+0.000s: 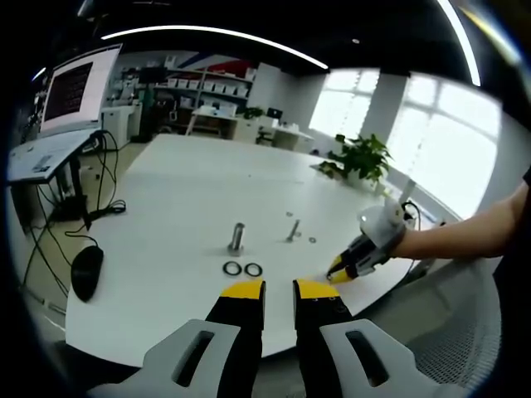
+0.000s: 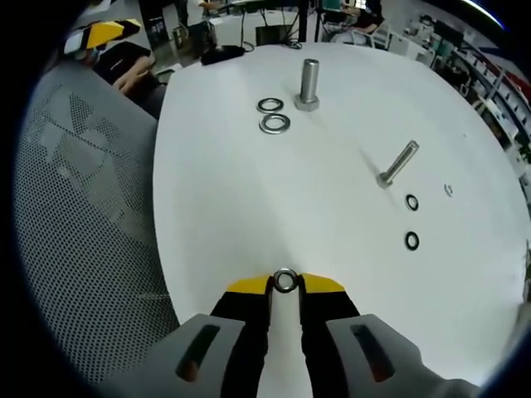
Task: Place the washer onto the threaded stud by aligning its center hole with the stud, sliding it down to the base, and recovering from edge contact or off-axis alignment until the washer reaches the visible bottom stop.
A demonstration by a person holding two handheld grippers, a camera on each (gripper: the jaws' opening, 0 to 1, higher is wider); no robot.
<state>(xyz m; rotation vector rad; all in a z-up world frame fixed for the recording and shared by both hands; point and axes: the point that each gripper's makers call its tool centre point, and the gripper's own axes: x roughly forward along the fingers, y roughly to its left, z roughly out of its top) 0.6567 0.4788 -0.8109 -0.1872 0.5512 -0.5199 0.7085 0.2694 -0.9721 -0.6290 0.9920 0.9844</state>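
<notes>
A small metal washer (image 2: pixel 284 281) stands on edge between the yellow tips of my right gripper (image 2: pixel 284 283), which is shut on it just above the white table (image 2: pixel 249 199). A thick threaded stud (image 2: pixel 308 83) stands upright at the far side, with two large washers (image 2: pixel 272 115) lying beside it. A thinner stud (image 2: pixel 397 164) leans at the right, with small washers (image 2: pixel 411 240) near it. In the left gripper view, my left gripper (image 1: pixel 279 292) hovers at the table's near edge, slightly open and holding nothing. The thick stud (image 1: pixel 236 238) is ahead of it and the right gripper (image 1: pixel 338 272) is off to the right.
A mesh chair (image 2: pixel 83 207) stands beside the table edge. A black mouse (image 1: pixel 86 271) lies at the table's left side, with a monitor (image 1: pixel 79 87) and cables beyond. A potted plant (image 1: pixel 362 157) stands at the far right edge.
</notes>
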